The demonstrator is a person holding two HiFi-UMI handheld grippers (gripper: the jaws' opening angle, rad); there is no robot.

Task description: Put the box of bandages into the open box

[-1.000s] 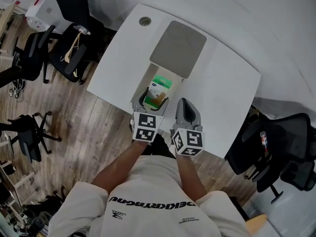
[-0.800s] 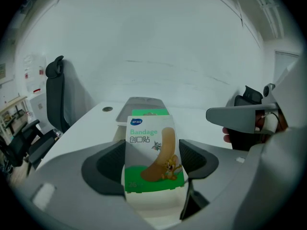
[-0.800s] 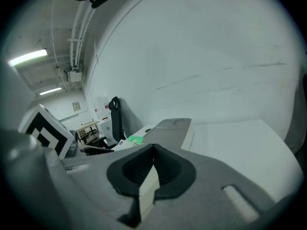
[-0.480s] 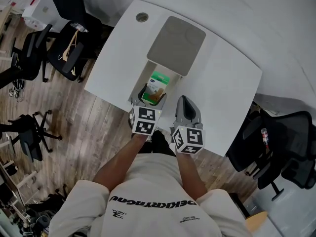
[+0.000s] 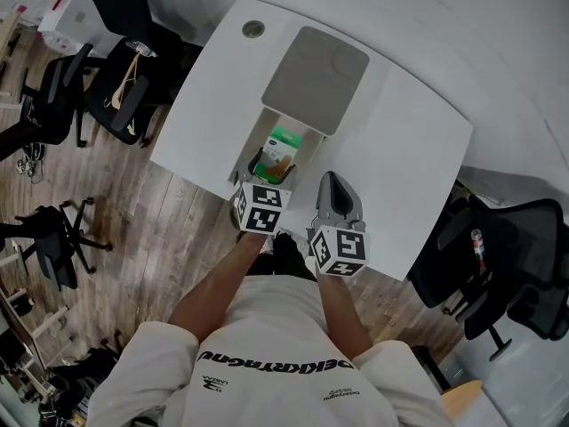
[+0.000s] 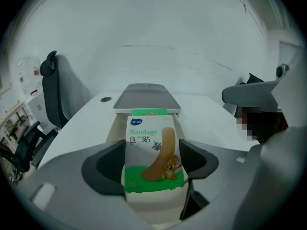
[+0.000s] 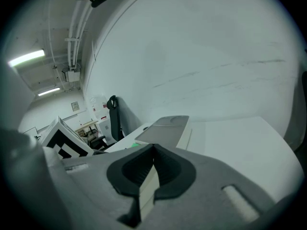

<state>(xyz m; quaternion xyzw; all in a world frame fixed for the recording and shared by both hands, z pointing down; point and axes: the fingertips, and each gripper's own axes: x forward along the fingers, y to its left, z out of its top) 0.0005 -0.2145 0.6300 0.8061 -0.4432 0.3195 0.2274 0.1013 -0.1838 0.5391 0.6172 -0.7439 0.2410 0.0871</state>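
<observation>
Left claw point(image 6: 154, 163) clamps the bandage box point(image 6: 151, 140), tilted, partly inside the open box point(image 6: 116, 131); right claw point(image 7: 152, 150) rests closed nearby. Lower straight between the walls, avoiding the rim, lay it flat, then open gently.

Open box point(image 5: 252, 146) at counter point(image 5: 400, 149) near-left edge, lid point(image 5: 316, 68) flat behind it, bandage box point(image 5: 279, 149) between left tool point(image 5: 269, 183) jaws at open box mouth, right tool point(image 5: 332, 189) just right, chairs point(image 5: 133, 87) left of counter.

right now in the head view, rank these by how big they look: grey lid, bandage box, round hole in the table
1. grey lid, clearly the largest
2. bandage box, only partly in view
3. round hole, the smallest
</observation>
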